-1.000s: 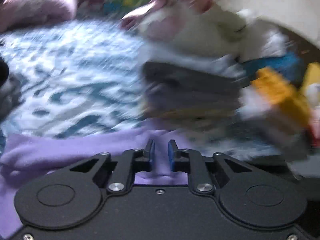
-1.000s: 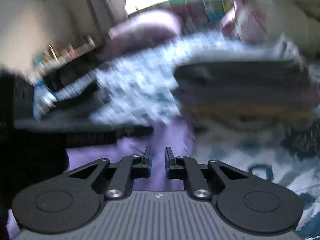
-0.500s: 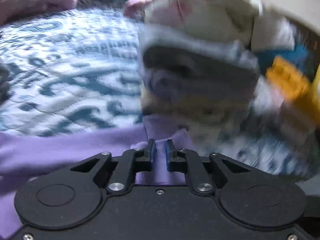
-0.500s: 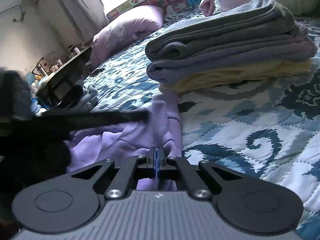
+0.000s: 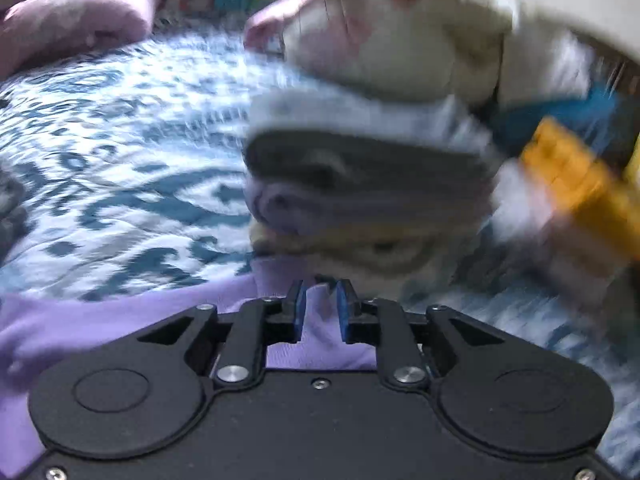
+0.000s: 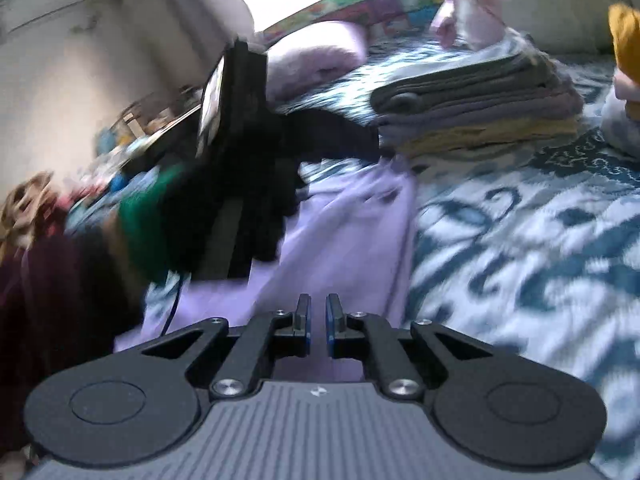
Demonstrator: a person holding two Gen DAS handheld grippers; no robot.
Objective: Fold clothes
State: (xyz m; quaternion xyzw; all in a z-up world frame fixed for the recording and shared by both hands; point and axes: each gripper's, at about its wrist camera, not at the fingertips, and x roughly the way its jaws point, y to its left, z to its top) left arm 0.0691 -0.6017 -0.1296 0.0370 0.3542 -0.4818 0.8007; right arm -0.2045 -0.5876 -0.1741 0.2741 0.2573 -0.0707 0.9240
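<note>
Item: lilac garment [image 6: 340, 240], spread on the bed [image 6: 540, 240] just before the folded stack [image 6: 476, 108].
Left gripper [image 5: 320, 300]: jaws opening, lilac cloth between, unpressed.
Right gripper [image 6: 318, 320]: jaws opening, nothing pinched.
Step, judged: releasing after a fold.
Next: fresh edge grips, then fold again.

Bedspread [image 6: 540, 240], garments laid out
Folded stack [image 6: 476, 108] behind spread sweatshirt [image 6: 340, 240]; pillow [image 6: 316, 60] behind, left of stack
</note>
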